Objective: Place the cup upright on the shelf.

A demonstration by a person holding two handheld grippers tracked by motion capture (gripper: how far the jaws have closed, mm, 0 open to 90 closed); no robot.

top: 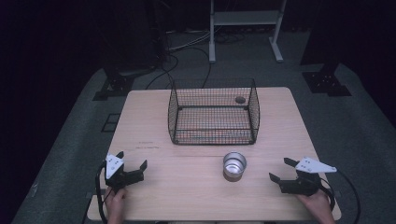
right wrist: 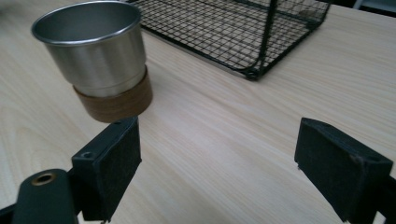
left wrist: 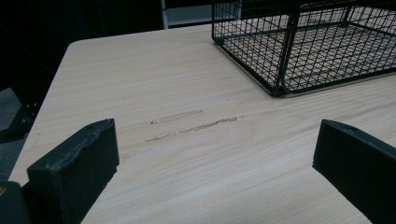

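A steel cup point(top: 234, 165) with a brown wooden base band stands upright on the wooden table point(top: 187, 182), in front of a black wire basket point(top: 213, 112). In the right gripper view the cup point(right wrist: 100, 56) sits just beyond the left jaw, apart from it. My right gripper point(top: 281, 169) rests at the front right, open and holding nothing point(right wrist: 217, 163). At the front left my left gripper point(top: 131, 158) is open too, its jaws wide over bare wood point(left wrist: 215, 158). The basket corner point(left wrist: 280, 70) shows ahead of it to the right.
Faint scuff marks point(left wrist: 196, 125) cross the tabletop ahead of the left gripper. Inside the basket a small dark round spot point(top: 240, 99) lies near its far right corner. Past the table are a grey floor, cables and a white metal frame point(top: 245, 21).
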